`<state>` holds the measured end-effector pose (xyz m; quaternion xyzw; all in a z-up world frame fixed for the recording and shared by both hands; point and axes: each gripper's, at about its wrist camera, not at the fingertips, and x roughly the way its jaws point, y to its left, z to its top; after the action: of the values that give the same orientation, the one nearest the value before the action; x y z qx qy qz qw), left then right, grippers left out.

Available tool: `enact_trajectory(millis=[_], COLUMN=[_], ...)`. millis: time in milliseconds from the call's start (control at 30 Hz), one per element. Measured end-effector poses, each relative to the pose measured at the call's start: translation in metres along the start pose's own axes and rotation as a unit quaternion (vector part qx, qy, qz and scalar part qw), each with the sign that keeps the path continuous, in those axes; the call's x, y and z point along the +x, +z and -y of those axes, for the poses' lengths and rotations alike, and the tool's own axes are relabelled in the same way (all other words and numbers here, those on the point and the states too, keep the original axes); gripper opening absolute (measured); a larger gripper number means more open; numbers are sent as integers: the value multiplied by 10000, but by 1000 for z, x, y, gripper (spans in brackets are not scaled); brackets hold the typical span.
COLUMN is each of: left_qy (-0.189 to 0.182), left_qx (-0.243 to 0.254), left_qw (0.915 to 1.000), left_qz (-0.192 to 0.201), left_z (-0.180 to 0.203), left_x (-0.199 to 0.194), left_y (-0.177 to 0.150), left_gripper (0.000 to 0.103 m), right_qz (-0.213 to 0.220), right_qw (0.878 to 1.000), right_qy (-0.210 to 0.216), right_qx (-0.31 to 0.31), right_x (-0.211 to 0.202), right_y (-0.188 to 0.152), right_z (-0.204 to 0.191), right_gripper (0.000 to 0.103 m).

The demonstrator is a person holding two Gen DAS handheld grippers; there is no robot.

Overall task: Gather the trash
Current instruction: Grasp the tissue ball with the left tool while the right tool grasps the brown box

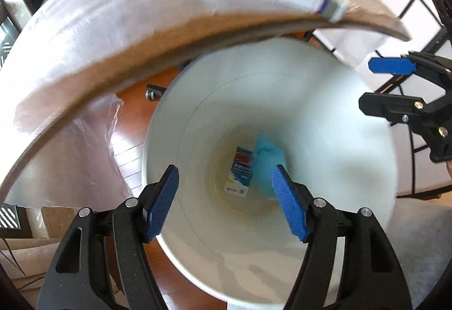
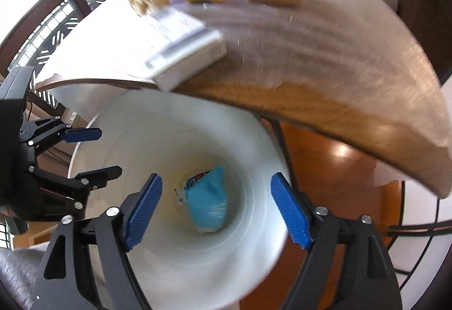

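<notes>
White bin (image 2: 175, 225) sits below both empty, wide-spread grippers, left (image 1: 226, 202) and right (image 2: 216, 214), so I'd lift up and forward to the box (image 2: 188, 52) on the table (image 2: 325, 89) edge.

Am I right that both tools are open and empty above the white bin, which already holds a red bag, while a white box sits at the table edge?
Nearly: the bag in the white bin is light blue, not red, as the right wrist view shows. The left tool and right tool are open and empty above it, and the white box sits at the table edge.
</notes>
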<state>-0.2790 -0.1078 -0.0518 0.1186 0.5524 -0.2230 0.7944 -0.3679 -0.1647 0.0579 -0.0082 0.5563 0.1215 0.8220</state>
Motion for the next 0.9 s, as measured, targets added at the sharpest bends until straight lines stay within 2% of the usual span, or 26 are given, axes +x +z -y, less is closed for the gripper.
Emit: enact_trajectory(millis=[33, 100, 133, 200, 267, 300, 367, 467, 567, 667, 900], left_qy=[-45, -120, -68, 161, 499, 561, 558, 803, 871, 792, 498], left_qx=[27, 90, 105, 20, -245, -365, -535, -601, -593, -632, -1130], left_qw=[10000, 9995, 9987, 9956, 9863, 9825, 9776, 9752, 9749, 9766, 9771], left_qz=[47, 279, 485, 925, 1552, 1737, 1957, 1972, 1961, 1896, 1733], left_z=[2, 3, 3, 4, -3, -6, -14, -17, -15, -20, -36], left_x=[-8, -33, -49, -76, -102, -109, -113, -104, -89, -78, -52], left_y=[0, 1, 4, 13, 30, 37, 57, 78, 93, 94, 107], left_gripper=[72, 85, 89, 101, 102, 102, 102, 102, 102, 102, 102], right_qz=[107, 393, 663, 1256, 1619, 1764, 2026, 1904, 1948, 1807, 1524], right_qw=[9999, 9990, 9967, 9886, 9819, 9796, 9765, 9775, 9756, 9782, 9839], right_qy=[-43, -189, -424, -792, -981, -967, -539, -203, -347, -386, -524], right_qx=[-54, -135, -189, -250, -107, 28, 497, 887, 948, 951, 776], right_x=[-13, -38, -54, -79, -93, -98, -99, -86, -70, -48, -6], right_y=[2, 7, 13, 27, 41, 47, 66, 90, 108, 128, 152], right_z=[-1, -1, -1, -2, 2, 8, 28, 47, 48, 56, 55], right_gripper=[86, 94, 97, 99, 99, 99, 99, 99, 99, 99, 99])
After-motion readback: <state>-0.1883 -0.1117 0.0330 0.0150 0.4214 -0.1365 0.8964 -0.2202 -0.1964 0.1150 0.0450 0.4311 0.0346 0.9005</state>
